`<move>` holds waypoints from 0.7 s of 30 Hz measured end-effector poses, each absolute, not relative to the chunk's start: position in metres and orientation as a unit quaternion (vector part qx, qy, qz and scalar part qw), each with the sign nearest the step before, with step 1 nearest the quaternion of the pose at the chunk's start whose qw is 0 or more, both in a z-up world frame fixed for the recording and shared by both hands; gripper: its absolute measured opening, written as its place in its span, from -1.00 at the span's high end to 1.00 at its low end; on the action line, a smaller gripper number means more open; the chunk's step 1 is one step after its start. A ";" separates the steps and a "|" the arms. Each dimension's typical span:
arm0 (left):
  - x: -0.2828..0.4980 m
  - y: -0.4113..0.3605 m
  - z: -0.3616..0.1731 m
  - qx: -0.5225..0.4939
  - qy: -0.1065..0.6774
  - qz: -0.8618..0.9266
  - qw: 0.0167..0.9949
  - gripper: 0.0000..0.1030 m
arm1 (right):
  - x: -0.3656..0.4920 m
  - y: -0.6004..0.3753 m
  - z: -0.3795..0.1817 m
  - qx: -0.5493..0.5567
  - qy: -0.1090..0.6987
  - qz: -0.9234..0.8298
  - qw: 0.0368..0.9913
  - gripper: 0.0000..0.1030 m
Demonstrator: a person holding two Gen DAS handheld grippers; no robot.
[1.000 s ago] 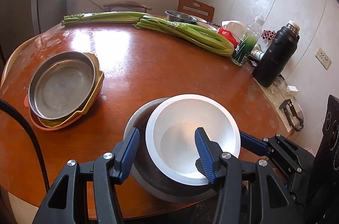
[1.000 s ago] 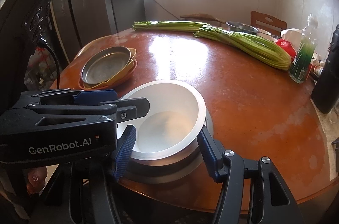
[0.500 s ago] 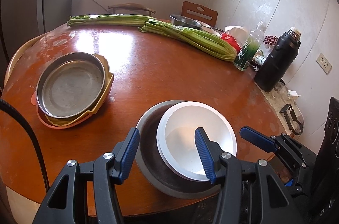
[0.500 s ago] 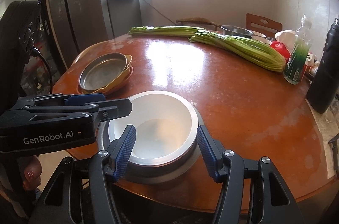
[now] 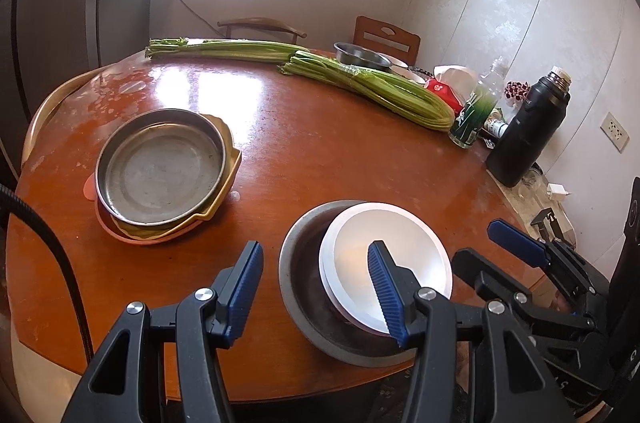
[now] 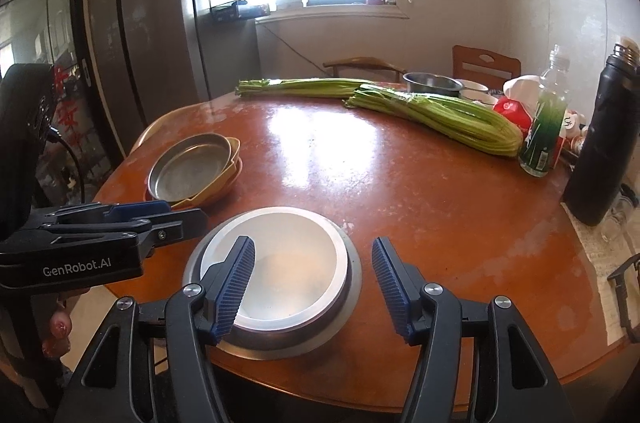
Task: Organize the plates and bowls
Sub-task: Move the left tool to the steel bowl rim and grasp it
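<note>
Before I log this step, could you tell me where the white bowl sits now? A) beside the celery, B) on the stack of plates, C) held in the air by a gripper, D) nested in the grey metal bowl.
D: the white bowl rests inside the grey metal bowl, with both grippers clear of it.

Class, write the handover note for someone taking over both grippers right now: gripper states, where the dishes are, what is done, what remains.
Left gripper: open, holding nothing.
Right gripper: jaws opening, nothing gripped, hovering over the bowls.
White bowl sits nested in the metal bowl at the near edge of the table.
Metal plate is stacked on the yellow dish at the table's left side.
Done: both stacks appear formed.
Left: another metal bowl stands at the far side, beyond the celery; probably collect it next.
</note>
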State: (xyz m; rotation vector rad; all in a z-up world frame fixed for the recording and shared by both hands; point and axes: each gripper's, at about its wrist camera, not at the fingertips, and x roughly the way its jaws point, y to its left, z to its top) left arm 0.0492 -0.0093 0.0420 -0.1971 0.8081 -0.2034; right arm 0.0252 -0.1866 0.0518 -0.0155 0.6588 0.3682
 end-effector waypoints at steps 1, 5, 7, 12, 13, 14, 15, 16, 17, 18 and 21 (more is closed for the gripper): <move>0.050 -0.008 0.042 -0.096 0.393 -0.097 0.909 -0.05 | 0.026 -0.189 0.052 -0.004 0.322 0.178 0.930 -0.26; 0.052 -0.006 0.036 -0.095 0.401 -0.088 0.907 -0.08 | 0.032 -0.197 0.050 0.010 0.328 0.172 0.929 -0.27; 0.055 -0.006 0.031 -0.098 0.408 -0.091 0.903 -0.10 | 0.037 -0.200 0.047 0.016 0.335 0.169 0.927 -0.28; 0.061 -0.010 0.021 -0.096 0.421 -0.090 0.898 -0.12 | 0.047 -0.208 0.033 0.045 0.364 0.180 0.913 -0.28; 0.063 -0.012 0.019 -0.095 0.423 -0.092 0.897 -0.12 | 0.047 -0.208 0.031 0.047 0.368 0.182 0.911 -0.28; 0.064 -0.014 0.018 -0.095 0.425 -0.094 0.895 -0.12 | 0.049 -0.208 0.028 0.048 0.373 0.182 0.908 -0.28; 0.066 -0.016 0.016 -0.095 0.427 -0.096 0.894 -0.13 | 0.050 -0.208 0.026 0.047 0.377 0.181 0.907 -0.28; 0.066 -0.018 0.015 -0.094 0.429 -0.098 0.893 -0.13 | 0.050 -0.208 0.024 0.049 0.379 0.182 0.906 -0.28; 0.067 -0.019 0.013 -0.094 0.431 -0.099 0.892 -0.13 | 0.051 -0.207 0.022 0.050 0.383 0.184 0.904 -0.28; 0.069 -0.020 0.012 -0.093 0.433 -0.100 0.891 -0.13 | 0.052 -0.208 0.020 0.052 0.387 0.186 0.902 -0.28; 0.072 -0.023 0.008 -0.093 0.438 -0.102 0.888 -0.13 | 0.053 -0.207 0.016 0.060 0.395 0.193 0.896 -0.28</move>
